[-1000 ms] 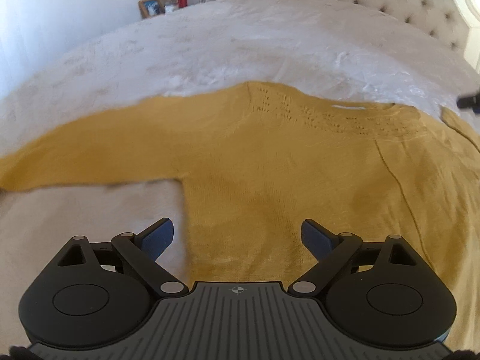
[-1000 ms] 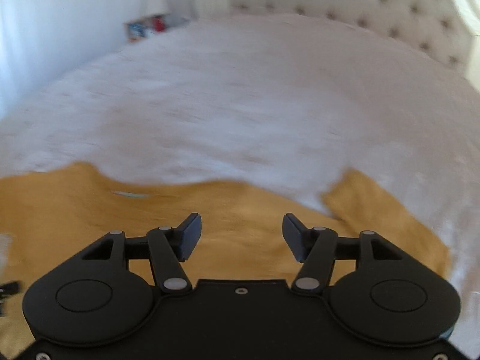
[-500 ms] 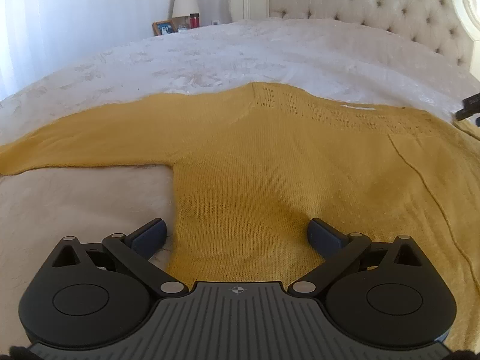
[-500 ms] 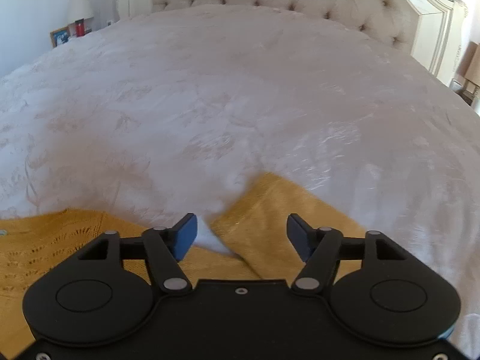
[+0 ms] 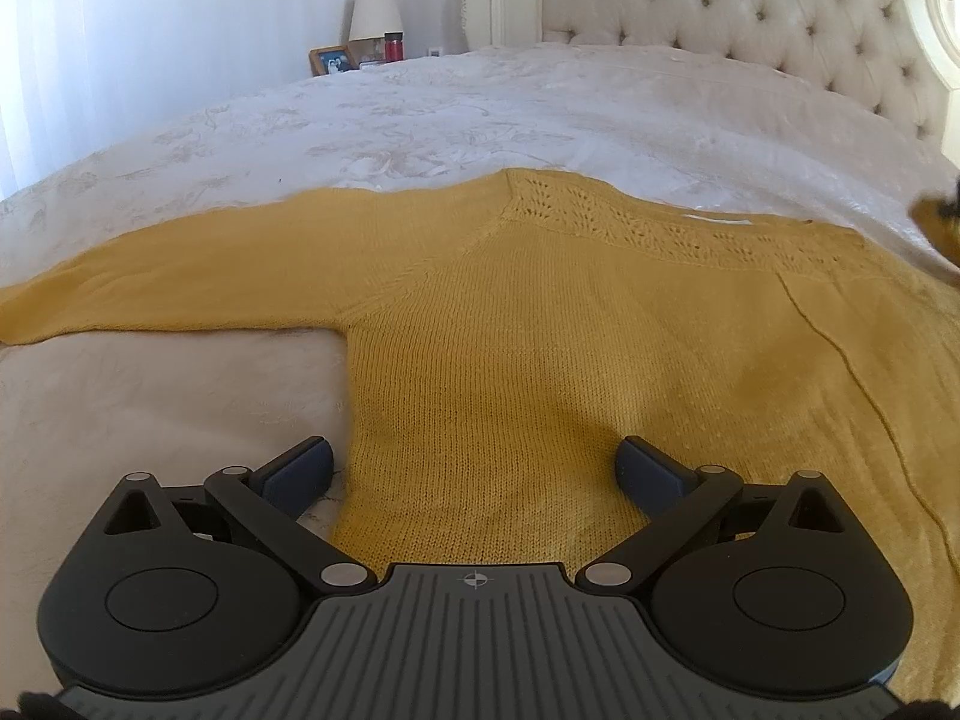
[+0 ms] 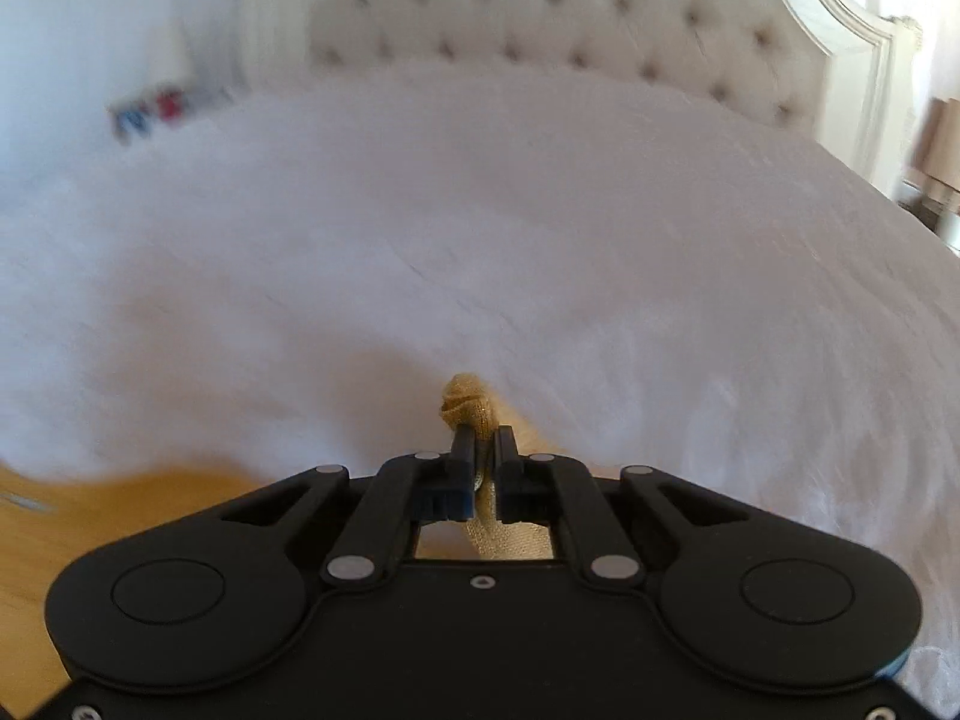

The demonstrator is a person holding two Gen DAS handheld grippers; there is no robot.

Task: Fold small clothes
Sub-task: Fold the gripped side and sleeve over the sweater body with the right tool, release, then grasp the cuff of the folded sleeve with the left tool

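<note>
**Sleeve cuff pinched, hem side waiting**

While spread flat across the white bedspread, lay as the landmark here: a mustard knit sweater, neckline toward the tufted headboard, one sleeve stretched out from its body. Hovered low over its near hem edge, released and spread wide: the left gripper, one fingertip over bare bedspread just beside the sweater's side seam, the other over the knit, gripping nothing. Just been closing, and now clenched on the bunched cuff of the sweater's other sleeve: the right gripper, with a knob of yarn poking out past the fingertips.

Judged as the first fold, sleeve onto body. Called for next, most likely: carrying the pinched cuff across onto the sweater's chest and laying it down without dragging the shoulder out of square; closing on the hem could follow.

Smeared by motion: most of the right wrist view, so the sleeve's run back to the sweater stayed unclear. Cut off by the frame: the far sleeve end and the sweater's right flank. Barely readable beyond the sweater, by the wall: a lamp and small bedside items.
</note>
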